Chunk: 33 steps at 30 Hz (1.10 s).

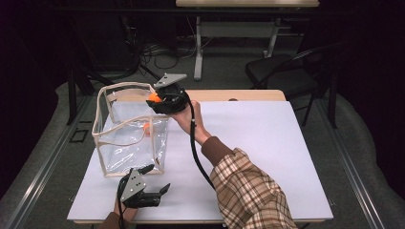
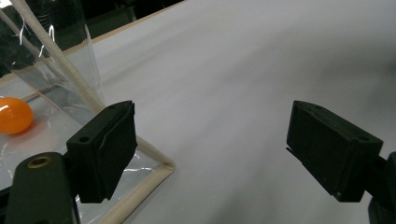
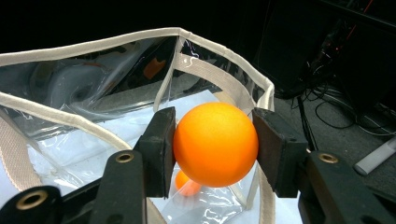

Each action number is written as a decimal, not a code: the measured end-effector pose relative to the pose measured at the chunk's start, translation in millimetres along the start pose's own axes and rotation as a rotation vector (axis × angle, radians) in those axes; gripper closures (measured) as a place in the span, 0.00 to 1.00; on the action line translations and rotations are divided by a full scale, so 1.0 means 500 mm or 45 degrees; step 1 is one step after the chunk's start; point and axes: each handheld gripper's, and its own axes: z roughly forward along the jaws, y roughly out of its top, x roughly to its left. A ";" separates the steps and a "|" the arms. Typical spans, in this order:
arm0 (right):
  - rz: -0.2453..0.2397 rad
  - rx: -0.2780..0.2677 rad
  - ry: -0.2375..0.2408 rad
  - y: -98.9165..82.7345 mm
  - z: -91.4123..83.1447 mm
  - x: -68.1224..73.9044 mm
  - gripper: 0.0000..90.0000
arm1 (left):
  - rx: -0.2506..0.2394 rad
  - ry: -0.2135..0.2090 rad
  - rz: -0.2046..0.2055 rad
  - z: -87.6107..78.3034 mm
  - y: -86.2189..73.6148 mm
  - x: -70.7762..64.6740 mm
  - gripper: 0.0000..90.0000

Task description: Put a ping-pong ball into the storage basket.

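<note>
Your right gripper has its two black jaws clamped on an orange ball; in the right gripper view the ball sits at the centre of the frame, with a pad pressed against each of its sides. In the high view, this gripper appears left of centre in the upper half of the frame, at the far right corner of the clear bag, with the held ball level with the bag's cream-trimmed rim. A second orange ball lies on the bag's floor and shows just below the held ball in the right gripper view; in the high view it sits inside the bag near its right wall. Your left gripper has its jaws spread wide with nothing between them; they rest over the white table sheet. In the left gripper view, the bag's near corner lies at the lower left of the frame, just beside the left-hand jaw, and the ball inside the bag shows at the left edge. In the high view, this gripper lies at the bottom of the frame, just below the bag.
</note>
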 end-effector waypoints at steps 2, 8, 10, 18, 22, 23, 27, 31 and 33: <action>0.005 0.001 0.000 0.000 0.001 0.001 0.56 | 0.002 0.002 -0.002 0.000 0.000 0.000 0.18; 0.015 0.005 0.005 -0.001 0.008 0.002 0.56 | -0.001 0.002 -0.001 0.000 0.000 0.000 0.18; 0.016 0.014 0.008 -0.001 0.009 0.003 0.56 | -0.001 -0.001 0.001 0.000 0.000 0.000 0.18; 0.011 0.018 0.020 0.003 0.017 0.006 0.56 | -0.002 -0.001 -0.004 0.000 0.000 0.000 0.18; 0.007 0.023 0.025 0.004 0.024 0.013 0.56 | -0.001 -0.001 -0.003 -0.001 0.001 0.000 0.18; 0.003 0.023 0.026 0.004 0.025 0.013 0.56 | -0.002 0.000 -0.005 -0.001 0.000 0.001 0.18; 0.009 0.032 0.030 0.003 0.030 0.015 0.56 | -0.003 -0.002 -0.004 -0.001 0.001 0.000 0.18; 0.010 0.042 0.031 0.002 0.036 0.016 0.56 | -0.003 -0.001 -0.005 0.000 0.000 0.000 0.18; 0.007 0.051 0.031 0.002 0.038 0.017 0.56 | -0.004 -0.002 -0.005 -0.001 0.001 0.000 0.18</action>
